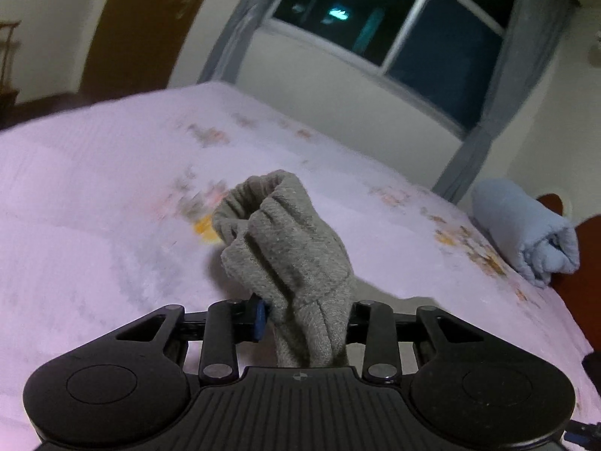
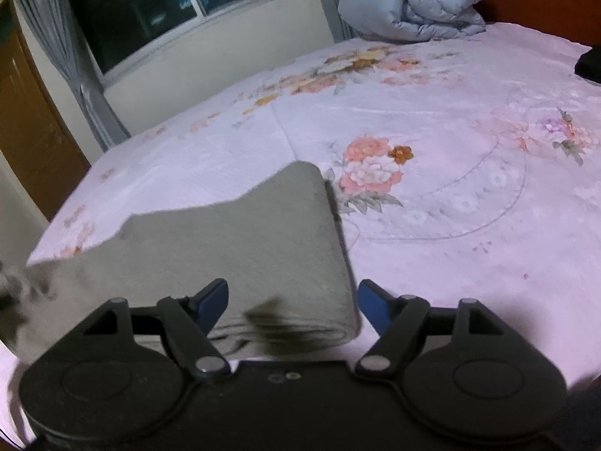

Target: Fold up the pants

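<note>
The grey pants (image 1: 289,240) are bunched and lifted above the bed, and my left gripper (image 1: 304,315) is shut on this bundle of cloth. The ribbed end of the bundle stands up past the fingers. In the right wrist view the pants (image 2: 240,240) lie flat and folded on the bedspread, with a folded edge toward me. My right gripper (image 2: 293,300) is open just above that near edge. Its blue pads (image 2: 214,297) stand apart on either side of the cloth and do not press on it. At the left the cloth rises out of view, blurred.
The bed (image 2: 469,255) has a pink floral spread. A rolled light blue duvet (image 2: 420,0) lies at its far end by a reddish headboard (image 1: 586,263). A dark window (image 1: 394,18) with grey curtains and a brown door (image 2: 30,131) are behind. A dark object (image 2: 589,64) lies at the bed's right edge.
</note>
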Action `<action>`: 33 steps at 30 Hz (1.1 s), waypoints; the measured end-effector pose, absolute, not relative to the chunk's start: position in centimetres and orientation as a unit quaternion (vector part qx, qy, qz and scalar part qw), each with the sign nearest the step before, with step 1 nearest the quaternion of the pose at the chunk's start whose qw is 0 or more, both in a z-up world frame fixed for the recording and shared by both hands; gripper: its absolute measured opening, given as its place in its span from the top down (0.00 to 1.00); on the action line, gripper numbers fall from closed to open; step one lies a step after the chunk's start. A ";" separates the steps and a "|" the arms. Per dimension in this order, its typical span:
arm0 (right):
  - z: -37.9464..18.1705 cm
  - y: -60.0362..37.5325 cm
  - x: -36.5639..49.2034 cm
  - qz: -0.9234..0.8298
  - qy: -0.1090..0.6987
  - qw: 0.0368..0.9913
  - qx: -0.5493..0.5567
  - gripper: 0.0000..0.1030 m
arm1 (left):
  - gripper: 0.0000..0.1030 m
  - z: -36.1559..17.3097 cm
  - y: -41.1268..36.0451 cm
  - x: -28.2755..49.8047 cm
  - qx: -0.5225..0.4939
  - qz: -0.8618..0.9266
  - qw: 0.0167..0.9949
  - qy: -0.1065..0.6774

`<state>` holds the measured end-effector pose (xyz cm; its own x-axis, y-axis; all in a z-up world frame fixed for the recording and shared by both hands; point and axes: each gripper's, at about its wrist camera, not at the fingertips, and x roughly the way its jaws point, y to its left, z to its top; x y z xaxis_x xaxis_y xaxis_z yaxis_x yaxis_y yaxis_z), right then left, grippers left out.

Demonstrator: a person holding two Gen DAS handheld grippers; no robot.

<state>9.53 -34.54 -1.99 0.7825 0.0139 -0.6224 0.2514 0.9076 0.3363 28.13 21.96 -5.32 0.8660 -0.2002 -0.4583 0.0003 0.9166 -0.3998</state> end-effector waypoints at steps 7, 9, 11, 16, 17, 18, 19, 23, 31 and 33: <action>-3.9 -36.0 11.0 -0.062 0.381 0.905 0.179 0.24 | 0.67 0.0 16.9 26.5 -0.148 -0.109 0.956 0.229; -3.2 -37.1 10.3 -0.067 0.358 0.910 0.198 0.24 | 0.67 1.4 14.8 26.4 -0.131 -0.130 0.957 0.222; -2.7 -38.3 9.8 -0.055 0.339 0.912 0.223 0.24 | 0.67 2.7 11.7 26.4 -0.103 -0.156 0.958 0.218; -1.3 -42.0 9.1 -0.068 0.304 0.917 0.247 0.22 | 0.67 4.3 2.7 26.3 -0.026 -0.215 0.953 0.213; -1.1 -42.9 8.9 -0.071 0.297 0.918 0.254 0.22 | 0.67 4.4 0.9 26.4 -0.015 -0.226 0.950 0.216; -1.1 -43.6 8.7 -0.073 0.293 0.917 0.260 0.22 | 0.67 4.2 -1.0 26.5 0.001 -0.238 0.946 0.220; -1.0 -44.2 8.4 -0.075 0.289 0.916 0.266 0.22 | 0.67 3.9 -3.3 26.5 0.024 -0.250 0.942 0.223; -1.0 -45.9 7.7 -0.075 0.282 0.915 0.278 0.21 | 0.67 1.4 -12.1 25.3 0.100 -0.290 0.922 0.237; -1.8 -47.9 7.2 -0.080 0.285 0.908 0.295 0.20 | 0.67 -6.7 -22.5 20.9 0.226 -0.319 0.883 0.259; -2.0 -48.1 7.0 -0.078 0.288 0.909 0.291 0.20 | 0.67 -4.7 -22.1 20.6 0.195 -0.314 0.896 0.246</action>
